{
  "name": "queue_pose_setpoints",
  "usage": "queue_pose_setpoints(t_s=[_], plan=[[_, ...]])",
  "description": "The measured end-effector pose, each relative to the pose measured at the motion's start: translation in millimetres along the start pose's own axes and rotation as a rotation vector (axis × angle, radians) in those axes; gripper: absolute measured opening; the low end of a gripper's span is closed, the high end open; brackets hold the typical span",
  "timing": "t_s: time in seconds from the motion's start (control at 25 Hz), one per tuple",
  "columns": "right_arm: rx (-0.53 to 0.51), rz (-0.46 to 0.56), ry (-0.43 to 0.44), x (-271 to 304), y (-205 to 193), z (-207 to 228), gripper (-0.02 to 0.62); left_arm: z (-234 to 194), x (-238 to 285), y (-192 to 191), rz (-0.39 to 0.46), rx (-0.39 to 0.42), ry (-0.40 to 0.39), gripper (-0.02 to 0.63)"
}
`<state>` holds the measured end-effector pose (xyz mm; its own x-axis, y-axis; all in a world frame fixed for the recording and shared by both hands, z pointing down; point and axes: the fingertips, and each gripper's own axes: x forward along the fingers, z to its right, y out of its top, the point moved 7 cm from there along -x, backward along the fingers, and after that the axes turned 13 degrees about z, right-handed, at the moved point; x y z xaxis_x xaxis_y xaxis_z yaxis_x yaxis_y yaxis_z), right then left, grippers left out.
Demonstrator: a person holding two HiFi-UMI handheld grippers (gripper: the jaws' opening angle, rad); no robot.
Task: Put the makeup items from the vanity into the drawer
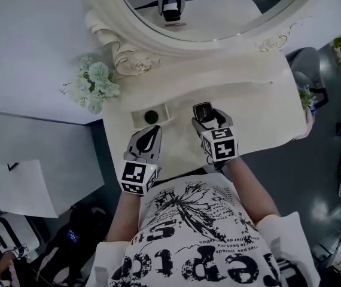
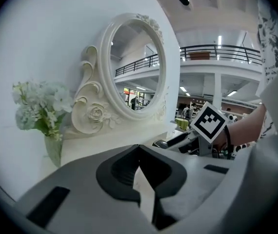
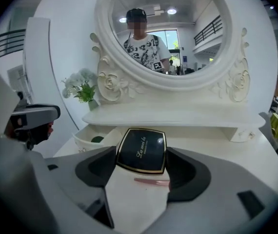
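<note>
The white counter (image 1: 260, 112) in front of me runs wide and mostly bare. Along its back sits a raised shelf (image 3: 178, 115) carrying an oval mirror (image 1: 158, 37) in a carved, scrolled frame. At the shelf's left end, beside that frame, white flowers (image 1: 96, 82) stand in a vase (image 2: 53, 150). Under the shelf on the left, a small drawer (image 1: 166, 113) is pulled out over the counter, with a dark round item (image 1: 151, 116) inside.

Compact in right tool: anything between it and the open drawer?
Nothing visible in the way. The black compact, held in the right tool, has only bare vanity top between it and the open drawer to its left. The left tool, shut and empty, sits just in front of the drawer, off that line.
</note>
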<state>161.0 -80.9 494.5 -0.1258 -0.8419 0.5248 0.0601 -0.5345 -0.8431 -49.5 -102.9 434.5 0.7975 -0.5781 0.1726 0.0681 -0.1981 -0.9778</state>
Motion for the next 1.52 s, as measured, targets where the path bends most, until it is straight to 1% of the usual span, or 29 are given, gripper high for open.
queue_pose_setpoints(t_s=[0.16, 0.32, 0.56, 0.68, 0.88, 1.04, 1.16, 1.36, 1.44, 1.52], plan=[[-0.051, -0.006, 0.105, 17.2, 13.4, -37.3, 0.337, -19.7, -25.3, 2.1, 0.029, -0.010, 0.086, 0.018], [-0.105, -0.036, 0.204, 30.8, 20.8, -73.2, 0.337, -34.4, -49.9, 3.6, 0.049, -0.021, 0.164, 0.019], [-0.184, -0.097, 0.298, 53.1, 18.5, -116.5, 0.337, -53.0, -85.4, -0.2, 0.064, -0.037, 0.267, 0.020], [-0.194, -0.137, 0.328, 64.7, 17.1, -132.4, 0.337, -62.5, -101.6, -3.7, 0.065, -0.049, 0.311, 0.020], [-0.178, -0.167, 0.338, 80.5, 17.3, -145.8, 0.337, -72.9, -116.2, -7.6, 0.066, -0.060, 0.349, 0.020], [-0.222, -0.127, 0.302, 82.5, 19.5, -150.4, 0.337, -77.9, -121.1, -8.8, 0.068, -0.063, 0.358, 0.020], [-0.219, -0.100, 0.295, 82.5, 22.7, -153.1, 0.339, -81.1, -124.5, -8.3, 0.069, -0.063, 0.361, 0.020], [-0.200, -0.070, 0.285, 77.6, 25.7, -152.6, 0.338, -84.3, -125.7, -7.7, 0.069, -0.056, 0.344, 0.020], [-0.179, -0.043, 0.277, 73.0, 29.2, -150.1, 0.337, -84.4, -124.5, -6.7, 0.069, -0.053, 0.332, 0.020], [-0.156, -0.008, 0.250, 65.6, 34.3, -142.8, 0.337, -83.4, -121.1, -5.2, 0.068, -0.049, 0.312, 0.020]])
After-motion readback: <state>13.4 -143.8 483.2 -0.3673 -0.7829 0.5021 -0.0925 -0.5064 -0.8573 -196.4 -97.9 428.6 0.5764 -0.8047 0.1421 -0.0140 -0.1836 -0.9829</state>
